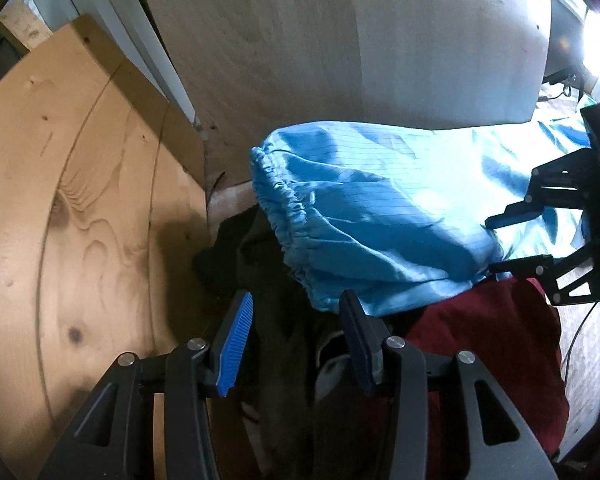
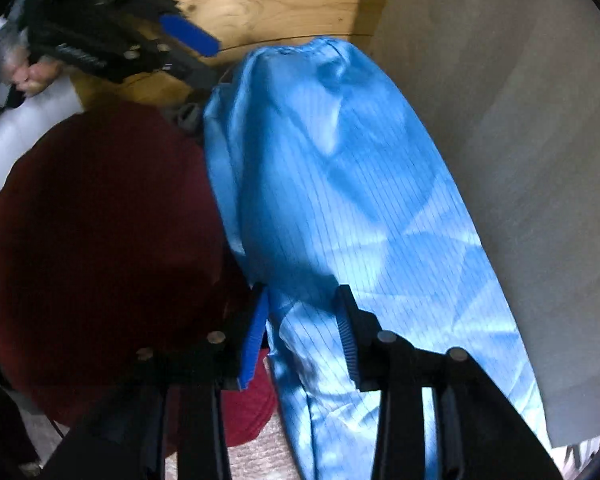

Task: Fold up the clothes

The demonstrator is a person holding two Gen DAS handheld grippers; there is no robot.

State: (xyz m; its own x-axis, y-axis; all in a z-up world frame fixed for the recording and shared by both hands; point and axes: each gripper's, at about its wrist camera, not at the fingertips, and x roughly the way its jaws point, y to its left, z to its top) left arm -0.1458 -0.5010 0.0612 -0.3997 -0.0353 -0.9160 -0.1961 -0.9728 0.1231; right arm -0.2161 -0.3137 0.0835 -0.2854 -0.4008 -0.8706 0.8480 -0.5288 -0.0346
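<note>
Lying flat: glossy pinstriped blue garment (image 2: 340,200), elastic-gathered hem.

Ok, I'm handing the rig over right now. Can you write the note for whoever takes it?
Left gripper: open, holding nothing, over a dark crumpled garment.
Right gripper: jaws apart astride the shiny light-blue pinstriped garment; grip cannot be confirmed.
Things: the blue garment lies stretched along the pale tabletop, its elastic-gathered end towards the left gripper and one edge overlapping a dark red cloth heap.
Done: the blue piece is laid out lengthwise; no fold is visible.
Left: probably fold the blue piece first, then the red and dark ones.
</note>
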